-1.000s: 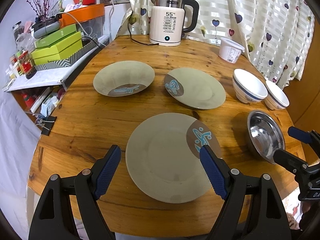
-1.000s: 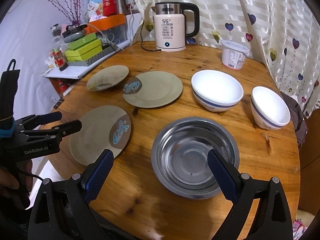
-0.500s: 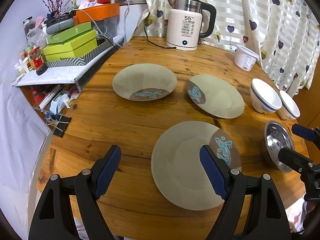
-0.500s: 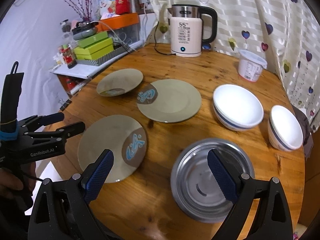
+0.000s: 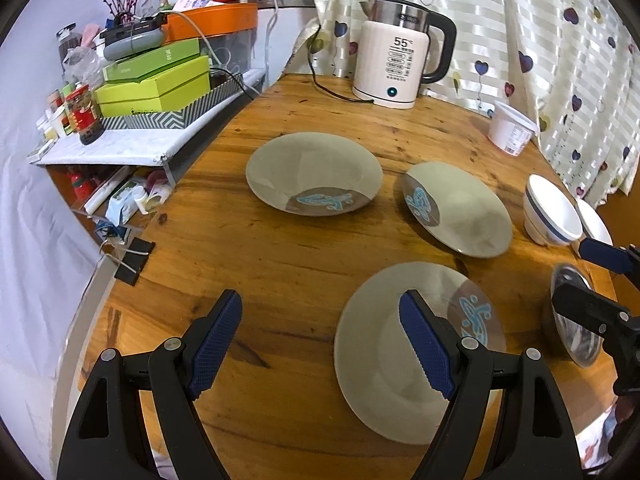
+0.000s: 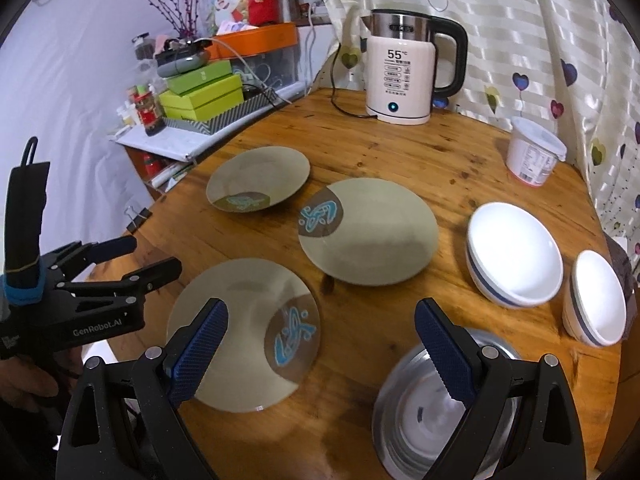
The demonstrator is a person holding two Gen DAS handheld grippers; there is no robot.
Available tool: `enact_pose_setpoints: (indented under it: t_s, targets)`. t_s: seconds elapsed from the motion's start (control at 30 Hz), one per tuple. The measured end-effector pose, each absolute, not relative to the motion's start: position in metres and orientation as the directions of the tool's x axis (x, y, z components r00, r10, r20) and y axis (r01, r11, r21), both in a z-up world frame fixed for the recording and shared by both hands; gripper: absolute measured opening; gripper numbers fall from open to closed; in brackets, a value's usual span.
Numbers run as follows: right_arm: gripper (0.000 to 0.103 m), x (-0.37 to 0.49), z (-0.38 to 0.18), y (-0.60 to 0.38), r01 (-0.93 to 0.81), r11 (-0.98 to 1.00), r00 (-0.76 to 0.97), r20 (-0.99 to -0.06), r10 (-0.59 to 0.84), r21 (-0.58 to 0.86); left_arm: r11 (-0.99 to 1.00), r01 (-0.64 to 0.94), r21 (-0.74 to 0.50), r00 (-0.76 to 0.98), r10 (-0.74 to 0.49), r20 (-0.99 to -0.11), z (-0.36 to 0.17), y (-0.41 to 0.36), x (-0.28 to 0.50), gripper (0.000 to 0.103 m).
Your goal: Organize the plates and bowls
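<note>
Three grey-green plates with blue fish patches lie on the round wooden table (image 5: 280,248): a near plate (image 5: 396,352) (image 6: 240,328), a middle plate (image 5: 460,208) (image 6: 368,236) and a far left plate (image 5: 314,172) (image 6: 258,178). Two white bowls with blue stripes, a large one (image 6: 516,256) (image 5: 552,212) and a small one (image 6: 596,296), sit at the right. A steel bowl (image 6: 432,408) (image 5: 576,320) lies near the front edge. My left gripper (image 5: 320,340) is open above bare table beside the near plate. Over the gap between near plate and steel bowl my right gripper (image 6: 320,344) is open, holding nothing.
A white kettle (image 5: 396,64) with its cord and a white plastic tub (image 5: 510,128) stand at the table's back. A side shelf with green boxes (image 5: 156,80) and jars adjoins the left edge. A black binder clip (image 5: 134,254) hangs at the left rim. Curtains hang behind.
Both grippers have pulled back and swung left, so the plates and bowls sit further right in each view. Nothing on the table has moved; both stay open.
</note>
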State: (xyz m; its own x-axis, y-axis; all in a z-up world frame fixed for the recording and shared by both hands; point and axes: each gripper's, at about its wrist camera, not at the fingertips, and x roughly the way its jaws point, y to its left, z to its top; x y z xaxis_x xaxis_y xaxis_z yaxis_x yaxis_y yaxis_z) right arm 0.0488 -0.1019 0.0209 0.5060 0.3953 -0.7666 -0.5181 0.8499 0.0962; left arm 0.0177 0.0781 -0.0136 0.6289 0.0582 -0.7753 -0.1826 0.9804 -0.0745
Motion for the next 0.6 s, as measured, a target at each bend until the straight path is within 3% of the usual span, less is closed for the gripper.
enact_pose_setpoints:
  t_s: [0.27, 0.37, 0.6]
  targets:
    - [0.094, 0.076, 0.025, -0.083, -0.538, 0.836, 0.486, -0.769, 0.415, 0.111, 0.973, -0.205, -0.111, 0.635, 0.046, -0.771, -0.014, 0.099, 0.033, 0.081]
    - [0.082, 0.086, 0.026, -0.074, -0.547, 0.829, 0.474, -0.773, 0.422, 0.117, 0.968, -0.217, -0.126, 0.636, 0.042, -0.771, -0.015, 0.108, 0.040, 0.081]
    - [0.081, 0.110, 0.024, -0.055, -0.558, 0.816, 0.436, -0.785, 0.441, 0.148, 0.955, -0.239, -0.176, 0.635, 0.017, -0.772, -0.019, 0.132, 0.057, 0.081]
